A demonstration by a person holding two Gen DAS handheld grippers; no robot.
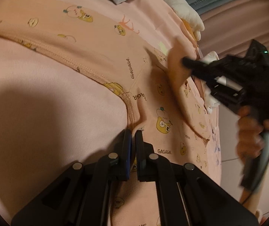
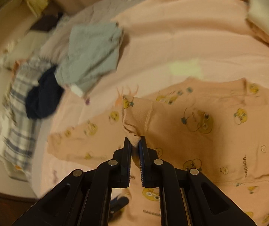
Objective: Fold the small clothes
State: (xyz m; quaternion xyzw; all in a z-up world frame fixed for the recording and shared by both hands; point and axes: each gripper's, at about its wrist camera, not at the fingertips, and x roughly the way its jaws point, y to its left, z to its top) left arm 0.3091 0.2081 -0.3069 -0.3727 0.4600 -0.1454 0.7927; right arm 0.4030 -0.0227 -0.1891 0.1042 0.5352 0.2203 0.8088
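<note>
A small peach garment printed with yellow cartoon faces lies spread on a pink sheet. My left gripper is shut on its ribbed hem at the near edge. The right gripper, held by a hand, lifts a fold of the same garment at the right side. In the right wrist view the right gripper is shut on a sleeve cuff of the garment, which stands up from the cloth in a bunched fold.
A grey garment, a dark navy piece and a plaid cloth lie in a pile to the left on the sheet. A white and orange plush toy lies at the far edge. Folded bedding is beyond.
</note>
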